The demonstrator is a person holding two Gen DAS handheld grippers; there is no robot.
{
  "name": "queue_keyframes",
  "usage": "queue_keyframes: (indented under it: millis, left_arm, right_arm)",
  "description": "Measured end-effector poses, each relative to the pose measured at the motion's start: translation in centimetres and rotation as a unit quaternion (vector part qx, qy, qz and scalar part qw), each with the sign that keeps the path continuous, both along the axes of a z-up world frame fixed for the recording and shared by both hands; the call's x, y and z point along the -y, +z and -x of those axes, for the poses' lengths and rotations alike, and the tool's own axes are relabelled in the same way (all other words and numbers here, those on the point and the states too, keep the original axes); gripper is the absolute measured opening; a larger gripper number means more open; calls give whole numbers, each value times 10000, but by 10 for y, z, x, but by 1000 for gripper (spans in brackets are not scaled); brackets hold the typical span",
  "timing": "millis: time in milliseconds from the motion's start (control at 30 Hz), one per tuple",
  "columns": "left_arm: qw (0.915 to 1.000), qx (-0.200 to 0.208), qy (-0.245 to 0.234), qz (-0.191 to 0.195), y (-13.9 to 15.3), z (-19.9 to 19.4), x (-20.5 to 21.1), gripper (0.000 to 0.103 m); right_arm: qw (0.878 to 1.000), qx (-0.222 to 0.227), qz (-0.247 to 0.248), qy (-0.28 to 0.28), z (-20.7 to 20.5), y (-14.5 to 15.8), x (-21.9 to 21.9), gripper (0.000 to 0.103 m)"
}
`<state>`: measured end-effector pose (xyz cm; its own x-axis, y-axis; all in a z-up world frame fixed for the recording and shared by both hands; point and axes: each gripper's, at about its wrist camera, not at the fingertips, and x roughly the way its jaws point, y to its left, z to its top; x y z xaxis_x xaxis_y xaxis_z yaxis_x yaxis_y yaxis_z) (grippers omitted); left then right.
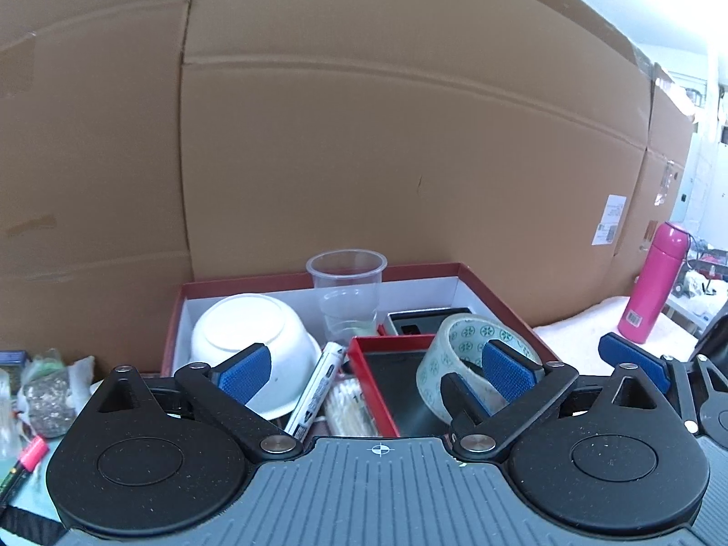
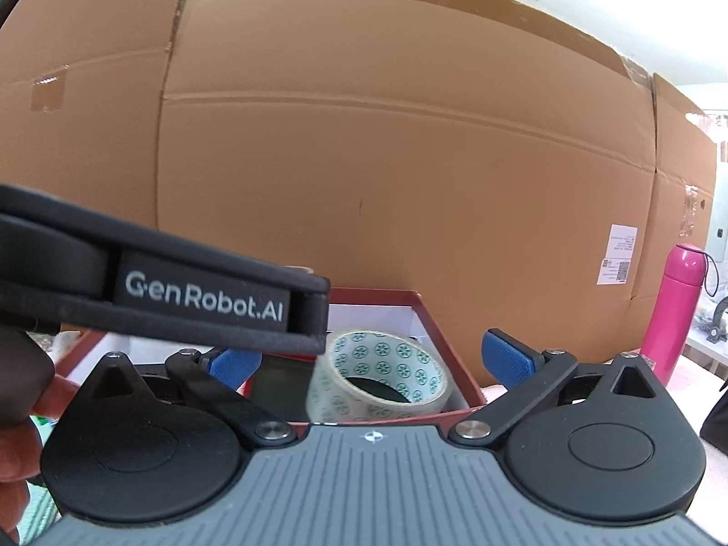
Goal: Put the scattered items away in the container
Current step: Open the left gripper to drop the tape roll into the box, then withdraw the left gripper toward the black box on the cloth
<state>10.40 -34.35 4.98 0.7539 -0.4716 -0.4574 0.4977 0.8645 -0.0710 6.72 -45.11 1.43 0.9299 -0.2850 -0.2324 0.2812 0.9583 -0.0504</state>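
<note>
Left wrist view, left to right. A pink-capped marker [image 1: 28, 455] lies at the desk's left edge. The container, a red box [image 1: 496, 293] with rigid red walls and a white lining, stands against a wall of corrugated cardboard [image 1: 364, 136].

Contents of the red box:
- An overturned white bowl [image 1: 248, 341], smooth and round.
- A white marker pen [image 1: 318, 391], cylindrical, beside a packet of cotton swabs [image 1: 348, 409].
- A clear plastic cup [image 1: 348, 295], upright, at the rear.
- A small red tray [image 1: 386, 386] with a dark floor.
- A tape roll [image 1: 459, 355], translucent, printed with green emblems, tilted on the tray.

A glossy pink bottle [image 1: 653, 282] stands well apart on a white cloth [image 1: 587, 323].

The left claw [image 1: 377, 371] is spread wide, its ribbed blue pads holding nothing. The right claw [image 2: 371, 359] is likewise spread and empty, above the tape roll.
</note>
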Motion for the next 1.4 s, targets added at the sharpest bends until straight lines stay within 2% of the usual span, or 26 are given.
queue_keyframes:
  millis: [500, 633, 767, 967, 1133, 1400]
  left_arm:
    - [10000, 0, 97, -12, 5, 41, -46, 103]
    - [9997, 69, 219, -19, 2, 53, -63, 103]
    - [9994, -38, 355, -5, -3, 59, -82, 103]
    - [9979, -199, 608, -38, -17, 72, -113, 103]
    - [9963, -270, 808, -119, -30, 83, -140, 103]
    - [9921, -410, 1175, -157, -48, 89, -192, 103]
  right_arm:
    - [9993, -67, 27, 364, 33, 10, -47, 103]
    - [9989, -79, -88, 451, 41, 10, -59, 103]
    - [9980, -137, -90, 604, 49, 6, -77, 103]
    - [9952, -394, 40, 890, 60, -5, -111, 103]
    - [9916, -602, -82, 1143, 61, -15, -130, 103]
    - [9787, -1020, -435, 1726, 56, -32, -177, 103]
